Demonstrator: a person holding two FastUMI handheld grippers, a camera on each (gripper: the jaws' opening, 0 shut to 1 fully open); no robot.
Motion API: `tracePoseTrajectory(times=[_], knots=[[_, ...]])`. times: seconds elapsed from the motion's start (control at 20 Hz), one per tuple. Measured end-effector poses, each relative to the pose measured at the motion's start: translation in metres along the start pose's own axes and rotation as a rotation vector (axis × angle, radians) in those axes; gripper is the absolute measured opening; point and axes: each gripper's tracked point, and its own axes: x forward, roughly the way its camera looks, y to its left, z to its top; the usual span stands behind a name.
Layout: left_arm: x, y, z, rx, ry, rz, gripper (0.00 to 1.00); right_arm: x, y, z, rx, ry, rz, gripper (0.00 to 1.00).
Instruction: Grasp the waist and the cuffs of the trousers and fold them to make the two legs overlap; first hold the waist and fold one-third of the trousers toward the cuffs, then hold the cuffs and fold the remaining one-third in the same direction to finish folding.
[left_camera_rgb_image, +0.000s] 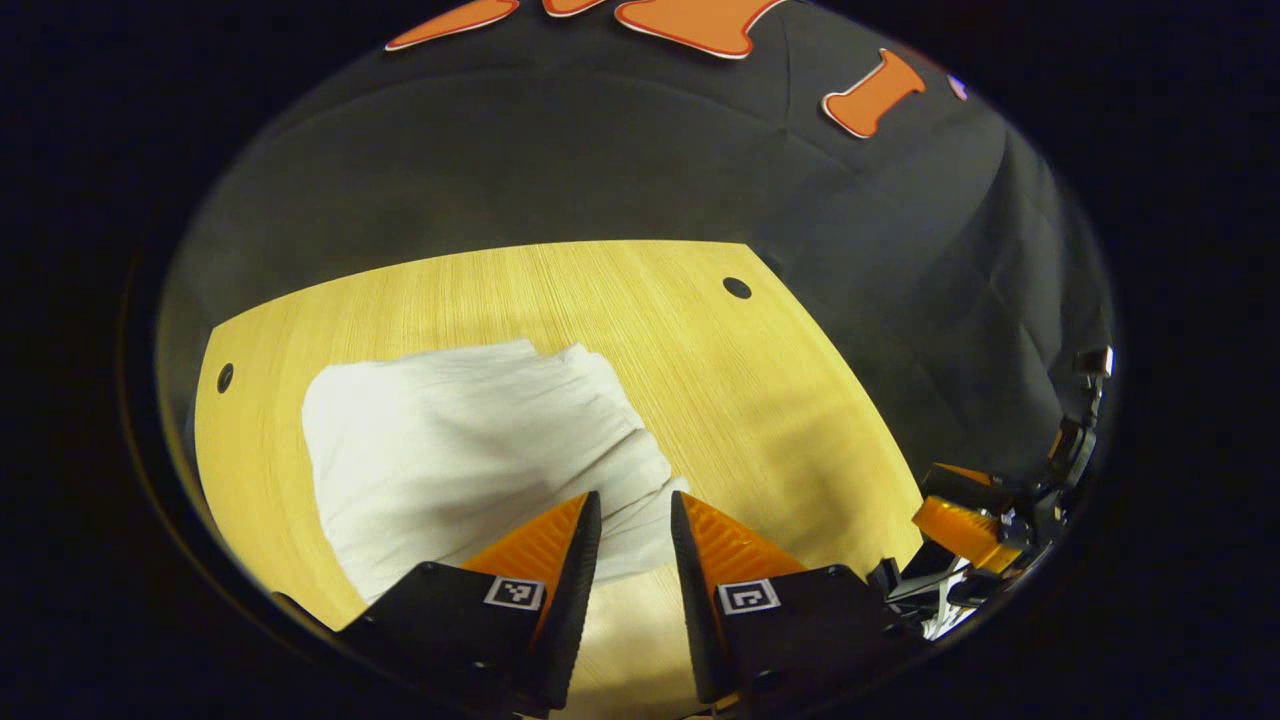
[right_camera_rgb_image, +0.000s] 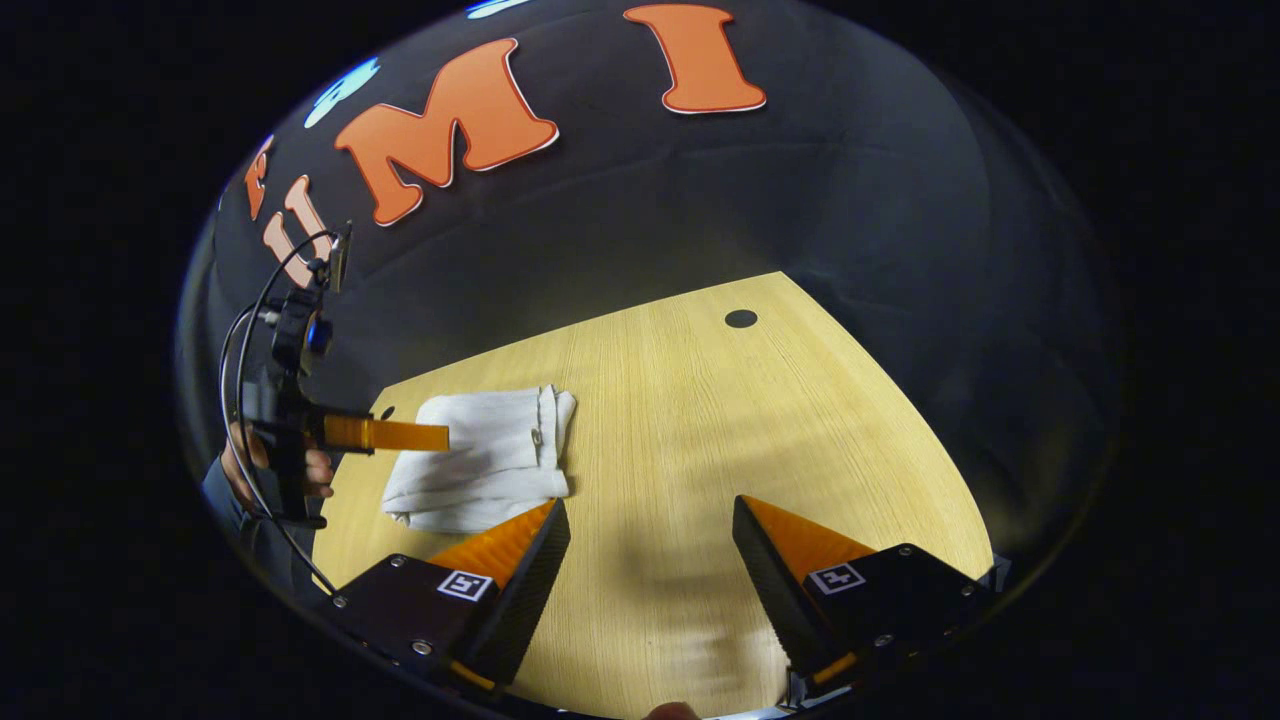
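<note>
Here, one pair of white crinkled-cotton trousers (left_camera_rgb_image: 470, 455) lies folded into a compact bundle on the pale yellow wood-grain table (left_camera_rgb_image: 760, 400), toward its left part as my left gripper view shows it. My left gripper (left_camera_rgb_image: 635, 500) hangs above the near edge of that bundle with its two fingers set a narrow gap apart; nothing sits between them, so it is released and grasps nothing. In the same view my right gripper (left_camera_rgb_image: 965, 525) shows low at the right edge, off the table's corner, but I cannot tell its state from there.

From the right gripper view, my right gripper (right_camera_rgb_image: 650, 510) has its two fingers spread wide over bare table, well apart from the trousers (right_camera_rgb_image: 480, 460), and it holds nothing. The bundle there shows several stacked layers, with one small button on its right end. Farther left, my left gripper (right_camera_rgb_image: 400, 434) points over the trousers, with my hand (right_camera_rgb_image: 270, 465) and a dark sleeve behind it. I count two round dark holes in the tabletop, one at each far corner (left_camera_rgb_image: 737, 288) (left_camera_rgb_image: 225, 378).
</note>
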Motion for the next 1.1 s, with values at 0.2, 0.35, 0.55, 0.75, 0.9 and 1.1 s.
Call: tracePoseTrajectory(times=[0.2, 0.35, 0.55, 0.75, 0.9, 1.1], knots=[[-0.055, 0.027, 0.029, 0.075, -0.177, 0.107, 0.7, 0.001, 0.014, 0.011, -0.042, -0.031, 0.017, 0.99], [-0.122, 0.065, 0.064, 0.212, -0.389, 0.353, 0.81, -0.002, 0.036, 0.035, -0.094, -0.09, 0.034, 0.99], [-0.214, 0.086, 0.095, 0.372, -0.602, 0.557, 0.85, -0.015, 0.077, 0.068, -0.149, -0.147, 0.087, 0.99], [-0.269, 0.054, 0.089, 0.442, -0.781, 0.622, 0.81, -0.04, 0.117, 0.107, -0.185, -0.252, 0.104, 0.98], [-0.281, 0.054, 0.087, 0.381, -0.875, 0.633, 0.85, -0.061, 0.148, 0.13, -0.218, -0.334, 0.122, 0.99], [-0.309, 0.049, 0.091, 0.276, -1.012, 0.588, 0.84, -0.089, 0.189, 0.149, -0.283, -0.422, 0.141, 0.98]])
